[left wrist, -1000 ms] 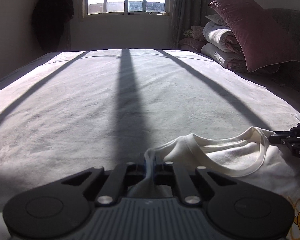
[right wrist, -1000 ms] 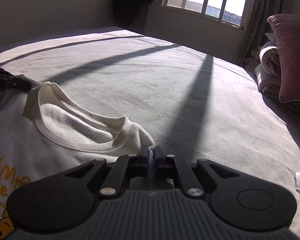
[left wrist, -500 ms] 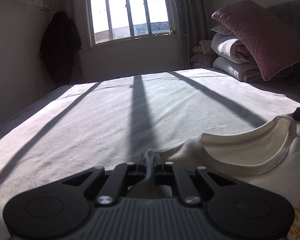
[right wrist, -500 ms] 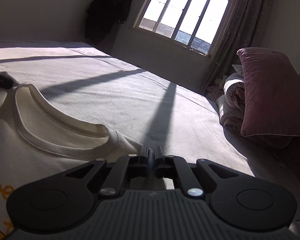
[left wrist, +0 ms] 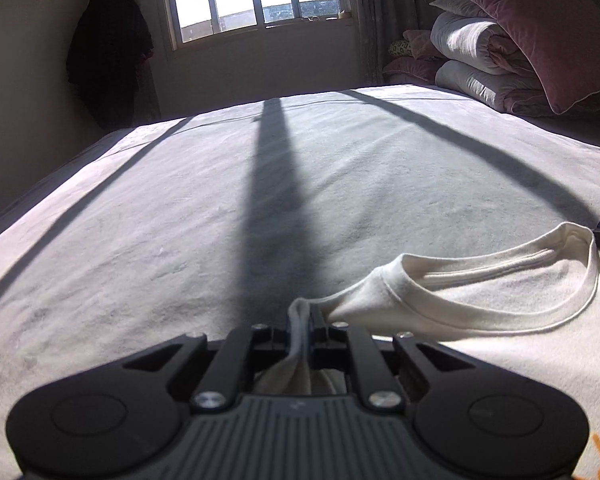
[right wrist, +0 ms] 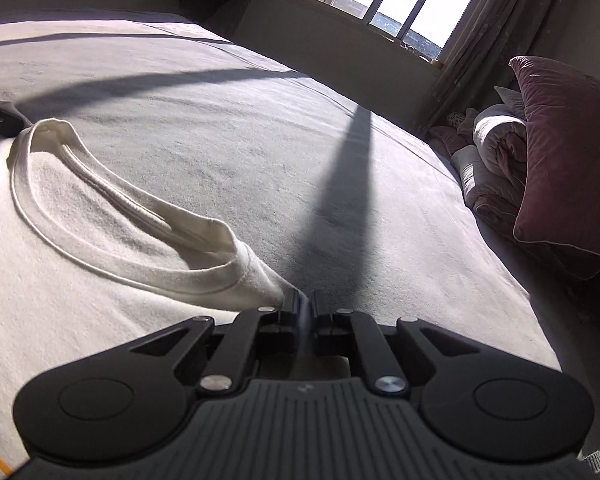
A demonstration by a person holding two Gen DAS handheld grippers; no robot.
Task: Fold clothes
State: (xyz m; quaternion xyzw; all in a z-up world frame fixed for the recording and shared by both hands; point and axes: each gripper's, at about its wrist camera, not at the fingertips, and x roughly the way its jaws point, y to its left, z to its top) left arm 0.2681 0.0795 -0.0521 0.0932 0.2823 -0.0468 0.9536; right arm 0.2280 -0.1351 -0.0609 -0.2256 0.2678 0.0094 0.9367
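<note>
The cream shirt lay face-up on the bed, with left tongs and right tongs each clamped on a shoulder. It looked mid-spread or mid-fold; either way both needed to travel evenly together.

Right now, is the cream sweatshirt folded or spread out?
Spread flat: the cream sweatshirt lies open on the bed, neckline up, printed front showing.

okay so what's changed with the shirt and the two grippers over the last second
The view tipped up half a second ago, as if the shirt's shoulders were lifted, and has now dropped back; the collar again lies low over the bed. Nothing was grabbed or released: left gripper and right gripper stay shut on the shoulders either side of the collar. The pillow hasn't moved.
</note>
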